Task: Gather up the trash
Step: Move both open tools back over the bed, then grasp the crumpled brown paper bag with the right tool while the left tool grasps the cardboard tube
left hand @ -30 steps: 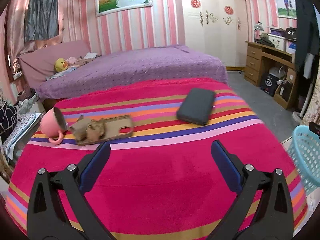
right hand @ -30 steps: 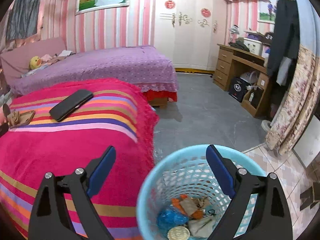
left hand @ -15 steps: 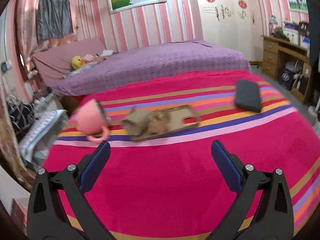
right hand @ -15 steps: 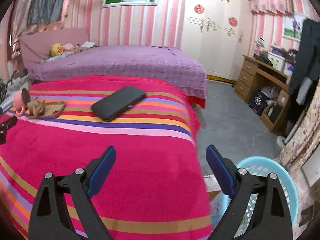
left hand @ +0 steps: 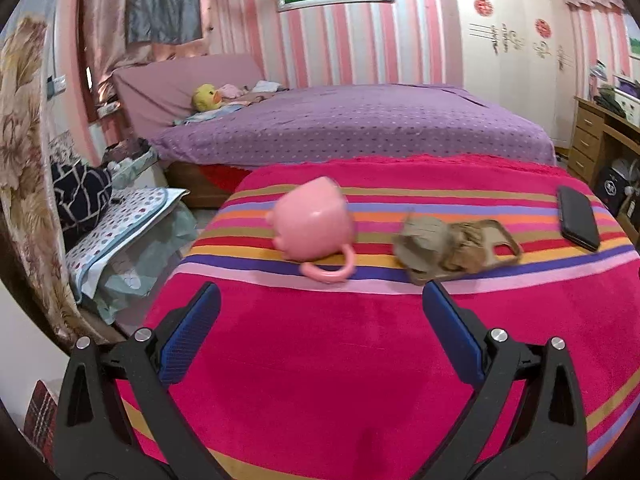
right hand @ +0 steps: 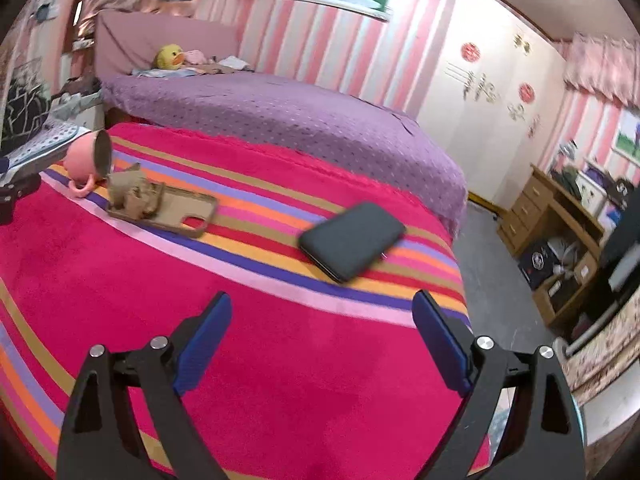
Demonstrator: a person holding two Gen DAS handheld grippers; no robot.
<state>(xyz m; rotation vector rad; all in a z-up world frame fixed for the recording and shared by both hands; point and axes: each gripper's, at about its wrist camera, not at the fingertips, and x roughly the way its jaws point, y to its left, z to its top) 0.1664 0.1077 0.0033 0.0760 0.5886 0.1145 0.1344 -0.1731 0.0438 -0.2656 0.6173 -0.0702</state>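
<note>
A crumpled brown paper wad [left hand: 430, 238] lies on a tan phone case [left hand: 496, 248] on the striped red blanket [left hand: 360, 360]. It also shows in the right wrist view [right hand: 130, 194], on the case [right hand: 180, 212]. My left gripper [left hand: 320, 312] is open and empty, a little short of the wad and of a pink mug [left hand: 312, 226] lying on its side. My right gripper [right hand: 322, 320] is open and empty above the blanket, short of a black phone [right hand: 352, 242].
The black phone [left hand: 578, 222] lies at the blanket's right. The pink mug [right hand: 88, 160] lies at the far left. A purple bed [left hand: 360, 124] stands behind. A wooden desk [right hand: 560, 216] stands at the right. Clutter [left hand: 112, 220] lies left of the blanket.
Both grippers swung left. The blue basket has dropped out of the right view. The mug and paper wad now sit nearer the middle of the left view.
</note>
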